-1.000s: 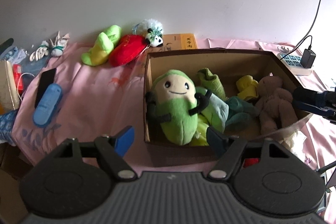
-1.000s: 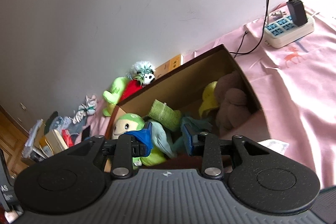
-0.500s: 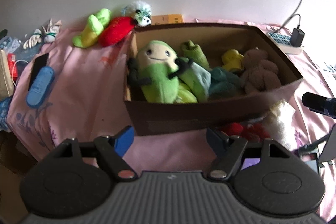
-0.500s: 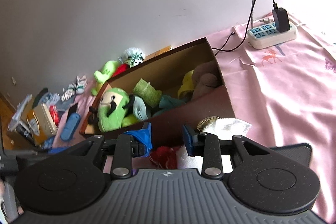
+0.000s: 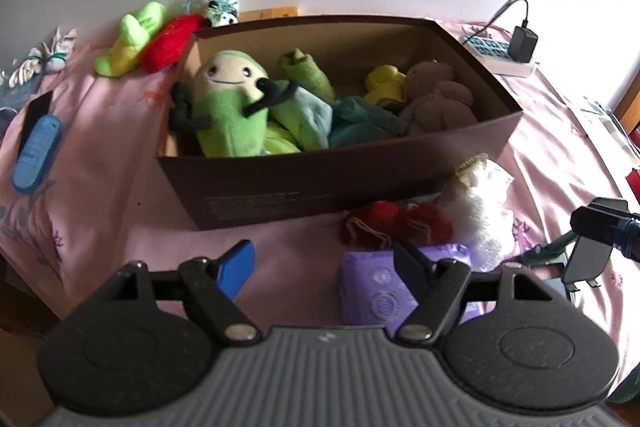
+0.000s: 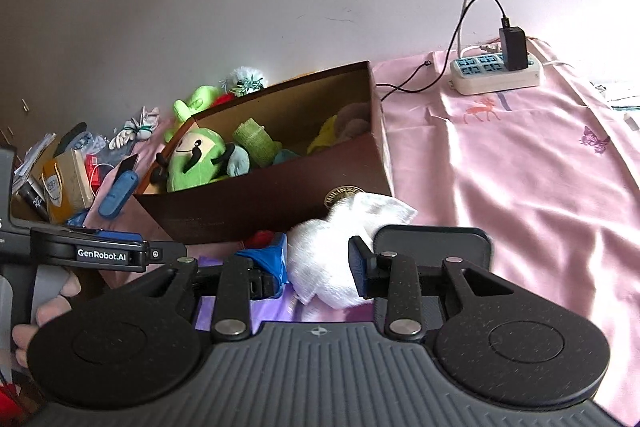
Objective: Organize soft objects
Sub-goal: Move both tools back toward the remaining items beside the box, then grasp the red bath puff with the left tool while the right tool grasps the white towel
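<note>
A brown cardboard box [image 5: 320,183] on the pink cloth holds a green smiling plush [image 5: 232,107], a green rolled cloth [image 5: 308,71], teal cloths, a yellow toy and a brown bear [image 5: 436,103]. In front of the box lie a red soft item [image 5: 396,223], a white fluffy cloth [image 5: 480,203] and a purple pack [image 5: 376,291]. My left gripper [image 5: 324,263] is open and empty above the cloth before the box. My right gripper [image 6: 316,267] is open, with the white cloth [image 6: 340,251] between its fingers; the box [image 6: 260,203] stands behind it.
A lime plush [image 5: 132,39], a red plush [image 5: 170,43] and a white fuzzy toy [image 5: 218,5] lie behind the box's left corner. A blue case [image 5: 36,151] and a phone lie left. A power strip [image 6: 496,75] with a charger sits at the back right.
Both grippers have pulled back from the box toward the near edge. The red, white and purple items in front of the box have come into view. Both stayed open.
</note>
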Tool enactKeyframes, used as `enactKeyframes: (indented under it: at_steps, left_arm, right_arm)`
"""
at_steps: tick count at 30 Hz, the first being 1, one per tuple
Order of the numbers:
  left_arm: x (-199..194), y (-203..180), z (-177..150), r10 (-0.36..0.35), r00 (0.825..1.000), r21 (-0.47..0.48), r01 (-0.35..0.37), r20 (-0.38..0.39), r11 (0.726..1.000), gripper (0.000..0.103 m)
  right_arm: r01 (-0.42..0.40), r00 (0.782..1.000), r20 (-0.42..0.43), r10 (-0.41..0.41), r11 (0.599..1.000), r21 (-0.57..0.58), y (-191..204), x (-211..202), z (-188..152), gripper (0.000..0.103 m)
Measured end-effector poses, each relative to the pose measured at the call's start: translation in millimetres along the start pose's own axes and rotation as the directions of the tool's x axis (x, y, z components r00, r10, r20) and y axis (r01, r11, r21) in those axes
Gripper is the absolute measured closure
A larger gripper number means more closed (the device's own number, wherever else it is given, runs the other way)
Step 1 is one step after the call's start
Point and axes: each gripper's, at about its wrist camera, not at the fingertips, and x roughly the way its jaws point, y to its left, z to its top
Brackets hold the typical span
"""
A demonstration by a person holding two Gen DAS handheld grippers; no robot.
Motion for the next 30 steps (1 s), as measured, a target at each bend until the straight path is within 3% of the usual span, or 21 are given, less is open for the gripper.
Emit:
enactKeyframes:
  at_steps: [9,14,21,30]
  left_arm:
    - [3,-21,-2,-0.037,0.999,0.010,0.037,-0.011,0.999,0.027]
    - [12,-17,3,-0.071,0.996,-0.049,0.069,-0.046,0.996,0.027]
    - [35,-7,19,-0.139,0.986,-0.180,0.120,-0.095,0.976,0.027]
    - [70,-12,36,-0.130,0.979,-0.206,0.097,-0.154,0.974,0.026]
  right_arm:
    - [-0.049,0.999,0.017,0.048,0.999,0.024,-24,-14,10,0.086]
    - [-0.068,0.997,0.026,0.067,0.998,0.020,-31,-14,16,0.086]
    - [-0.086,0.996,-0.006,0.086,0.982,-0.167,-6,-5,6,0.085]
    - [-0.081,0.996,-0.057,0.064,0.925,-0.372,24,18,-23,0.085]
